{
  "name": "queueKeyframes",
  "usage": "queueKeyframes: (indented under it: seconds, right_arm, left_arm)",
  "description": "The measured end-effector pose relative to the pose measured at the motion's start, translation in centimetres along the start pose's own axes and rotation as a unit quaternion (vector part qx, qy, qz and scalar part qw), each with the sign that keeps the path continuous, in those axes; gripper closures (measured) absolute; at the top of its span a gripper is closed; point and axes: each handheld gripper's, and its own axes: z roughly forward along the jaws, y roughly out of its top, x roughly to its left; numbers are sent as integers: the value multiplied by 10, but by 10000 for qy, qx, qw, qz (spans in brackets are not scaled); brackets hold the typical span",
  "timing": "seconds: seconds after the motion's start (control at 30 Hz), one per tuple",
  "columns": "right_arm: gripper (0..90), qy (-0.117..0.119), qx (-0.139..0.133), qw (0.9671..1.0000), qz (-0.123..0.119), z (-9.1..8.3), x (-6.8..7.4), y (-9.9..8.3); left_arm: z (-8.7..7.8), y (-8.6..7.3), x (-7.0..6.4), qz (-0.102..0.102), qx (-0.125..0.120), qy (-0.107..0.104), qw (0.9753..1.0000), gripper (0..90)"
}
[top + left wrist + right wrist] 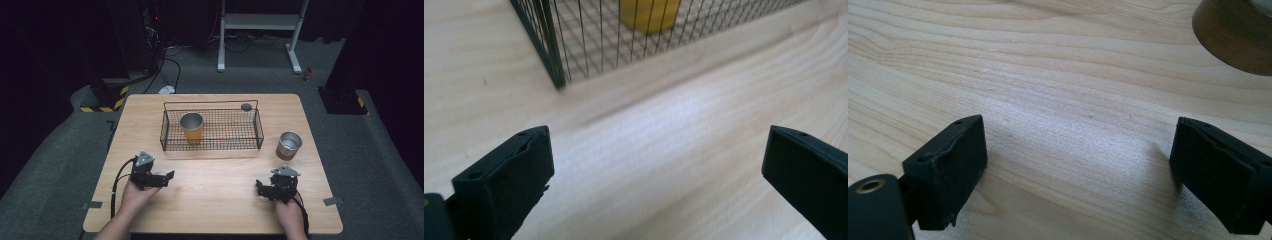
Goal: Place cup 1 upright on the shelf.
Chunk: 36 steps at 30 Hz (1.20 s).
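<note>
Two cups: yellow cup (pixel 192 127) inside wire basket (pixel 259 126), brown cup (pixel 289 145) outside on table (pixel 215 190). Left gripper (pixel 169 176) and right gripper (pixel 259 187): jaws spread wide, gripping nothing.

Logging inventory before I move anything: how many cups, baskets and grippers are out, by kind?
Cups: 2, yellow cup inside the basket, brown cup on the table
Wire basket: 1
Grippers: 2, left gripper, right gripper
Total: 5
</note>
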Motion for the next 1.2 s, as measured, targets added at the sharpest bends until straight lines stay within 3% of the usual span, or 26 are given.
queueKeyframes:
  seconds: [0.27, 0.47, 0.9, 1.2]
  right_arm:
    - [83, 2, 0, 10000, -2, 0, 0, 0]
    - [83, 2, 1, 10000, 0, 0, 0, 0]
    - [97, -33, -9, 10000, -4, -1, 0, -1]
    - [121, -65, -226, 9997, 24, -10, -8, 1]
  left_arm:
    - [-2, -28, -1, 110, 477, 88, 9988, 18]
    - [-8, -37, -5, 378, 517, 303, 9975, 21]
    - [-8, -41, -9, 204, 390, 577, 9974, 1]
    - [-7, -41, -9, 230, 382, 556, 9975, 5]
